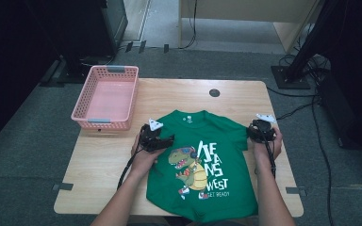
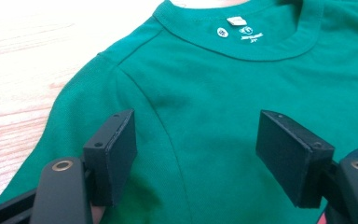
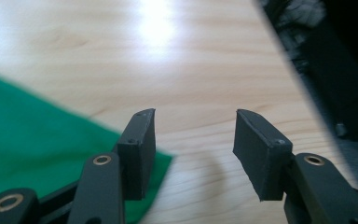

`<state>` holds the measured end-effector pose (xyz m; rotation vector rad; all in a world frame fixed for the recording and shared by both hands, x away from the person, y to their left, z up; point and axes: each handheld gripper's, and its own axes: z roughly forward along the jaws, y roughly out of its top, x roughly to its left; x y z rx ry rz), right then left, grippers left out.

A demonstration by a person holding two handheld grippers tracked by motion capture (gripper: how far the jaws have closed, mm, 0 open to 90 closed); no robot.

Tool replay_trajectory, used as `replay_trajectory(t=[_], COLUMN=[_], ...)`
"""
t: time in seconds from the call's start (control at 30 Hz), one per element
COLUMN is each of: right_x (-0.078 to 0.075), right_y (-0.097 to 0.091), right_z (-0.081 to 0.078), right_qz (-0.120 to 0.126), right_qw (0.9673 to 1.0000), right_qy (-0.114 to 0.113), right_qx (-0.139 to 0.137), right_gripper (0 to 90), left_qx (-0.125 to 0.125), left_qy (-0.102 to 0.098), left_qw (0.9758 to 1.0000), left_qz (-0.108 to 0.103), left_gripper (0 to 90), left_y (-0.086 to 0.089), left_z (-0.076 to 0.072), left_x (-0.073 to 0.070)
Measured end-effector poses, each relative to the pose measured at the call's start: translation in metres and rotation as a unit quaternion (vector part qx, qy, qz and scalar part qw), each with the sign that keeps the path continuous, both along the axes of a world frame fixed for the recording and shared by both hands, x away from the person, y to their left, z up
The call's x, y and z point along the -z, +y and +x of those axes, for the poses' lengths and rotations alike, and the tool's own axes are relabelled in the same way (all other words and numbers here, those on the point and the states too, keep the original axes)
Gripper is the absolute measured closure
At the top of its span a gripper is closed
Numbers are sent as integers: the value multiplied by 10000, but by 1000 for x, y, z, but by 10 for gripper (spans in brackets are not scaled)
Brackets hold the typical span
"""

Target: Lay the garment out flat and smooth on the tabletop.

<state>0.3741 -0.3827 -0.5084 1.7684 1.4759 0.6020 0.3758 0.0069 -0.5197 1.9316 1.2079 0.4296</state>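
A green T-shirt with a dinosaur print lies flat, front up, on the wooden table, collar toward the far side. My left gripper hovers over the shirt's left shoulder and sleeve. In the left gripper view its jaws stand wide apart above the green cloth near the shoulder seam, gripping nothing. My right gripper sits at the tip of the right sleeve. In the right gripper view it is open; the left jaw overlaps the sleeve's edge, and bare table lies between the jaws.
An empty pink plastic basket stands at the table's far left corner. A dark round cable hole is set near the far edge. The table's right edge runs close to my right gripper. Cables and a stand base lie on the floor beyond.
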Motion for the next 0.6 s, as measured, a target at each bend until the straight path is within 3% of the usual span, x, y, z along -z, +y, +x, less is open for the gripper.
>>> replay_trajectory(t=[0.1,0.17,0.2,0.27,0.4,0.5,0.6], right_x=[-12,-20,-22,-25,-19,-4,7], right_y=[0,14,23,45,76,88,97], right_z=[-5,-7,-8,-9,-6,-3,-5], right_qz=[291,498,591,852,938,880,1036], right_qw=[9991,9969,9950,9871,9787,9806,9787], right_qy=[-320,-446,-476,-441,-185,18,-13], right_qx=[-15,-403,-651,-1286,-1819,-1753,-1774], right_gripper=[491,489,484,459,403,396,391], left_qx=[1,-3,-1,-1,-9,-8,-19], left_qy=[1,5,6,5,5,1,5], left_qw=[10000,10000,10000,10000,10000,10000,10000], left_qz=[14,17,21,28,28,4,-15], left_gripper=[296,296,296,296,296,296,296], left_y=[0,-1,0,-1,0,0,1], left_z=[0,0,0,0,0,0,0], left_x=[0,0,0,0,0,0,0])
